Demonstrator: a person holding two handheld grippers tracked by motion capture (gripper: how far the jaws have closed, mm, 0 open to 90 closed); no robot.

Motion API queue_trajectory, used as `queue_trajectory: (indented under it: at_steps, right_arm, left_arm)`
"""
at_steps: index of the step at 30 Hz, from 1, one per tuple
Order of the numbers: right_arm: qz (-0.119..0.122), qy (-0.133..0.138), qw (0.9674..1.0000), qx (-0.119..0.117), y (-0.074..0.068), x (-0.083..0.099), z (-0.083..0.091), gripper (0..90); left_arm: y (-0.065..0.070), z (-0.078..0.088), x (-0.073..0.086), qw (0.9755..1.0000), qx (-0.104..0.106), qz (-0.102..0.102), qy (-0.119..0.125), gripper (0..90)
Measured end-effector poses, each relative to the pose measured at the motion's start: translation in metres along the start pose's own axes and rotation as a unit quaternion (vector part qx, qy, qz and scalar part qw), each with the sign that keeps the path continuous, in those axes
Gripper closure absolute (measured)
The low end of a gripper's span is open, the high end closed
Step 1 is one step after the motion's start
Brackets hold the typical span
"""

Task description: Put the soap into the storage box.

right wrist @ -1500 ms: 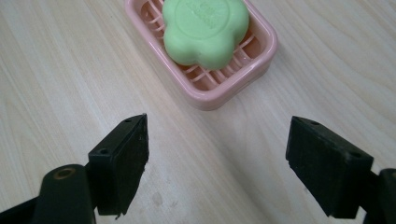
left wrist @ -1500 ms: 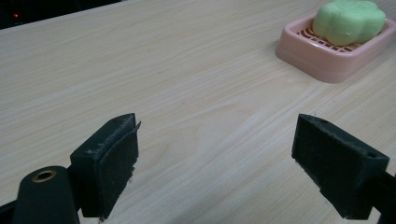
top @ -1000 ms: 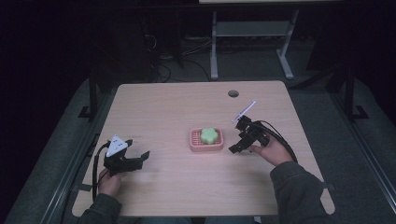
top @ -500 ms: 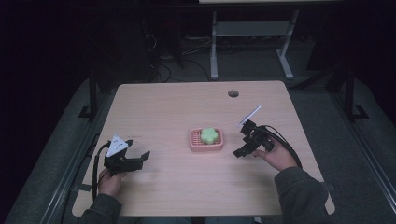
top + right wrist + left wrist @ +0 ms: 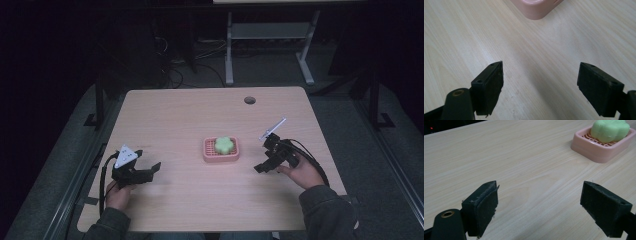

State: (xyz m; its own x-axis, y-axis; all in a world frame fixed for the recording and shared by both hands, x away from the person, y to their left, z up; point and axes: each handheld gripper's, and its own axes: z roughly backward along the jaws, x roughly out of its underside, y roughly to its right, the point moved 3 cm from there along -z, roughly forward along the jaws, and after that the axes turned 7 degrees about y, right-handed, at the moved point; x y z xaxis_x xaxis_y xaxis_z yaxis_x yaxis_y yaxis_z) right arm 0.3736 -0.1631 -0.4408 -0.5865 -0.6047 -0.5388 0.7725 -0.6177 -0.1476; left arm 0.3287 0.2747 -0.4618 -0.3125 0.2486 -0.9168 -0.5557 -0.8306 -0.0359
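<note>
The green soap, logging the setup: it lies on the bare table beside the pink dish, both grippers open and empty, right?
Not quite. The green soap sits in the pink dish, as the high view shows. Both the left gripper and right gripper are open and empty.

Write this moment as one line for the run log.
left gripper: open, empty | right gripper: open, empty | green soap: in pink dish

Items counted on the counter: one pink soap dish, at centre; one green flower-shaped soap, inside it; two grippers, at eight and four o'clock.
</note>
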Motion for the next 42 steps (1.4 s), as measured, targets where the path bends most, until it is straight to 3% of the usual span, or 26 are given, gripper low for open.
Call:
queue_trajectory:
  at_steps: [31, 42]
  right_arm:
    - [-0.021, 0.021, 0.9995, 0.008, -0.002, 0.048, 0.012, 21.0]
    - [-0.026, 0.037, 0.9988, 0.017, -0.012, 0.072, 0.018, 21.0]
  left_arm:
    - [0.002, -0.002, 0.001, 1.0, 0.004, -0.004, -0.003, 14.0]
    - [0.004, -0.003, 0.002, 0.9999, 0.006, -0.008, -0.011, 14.0]
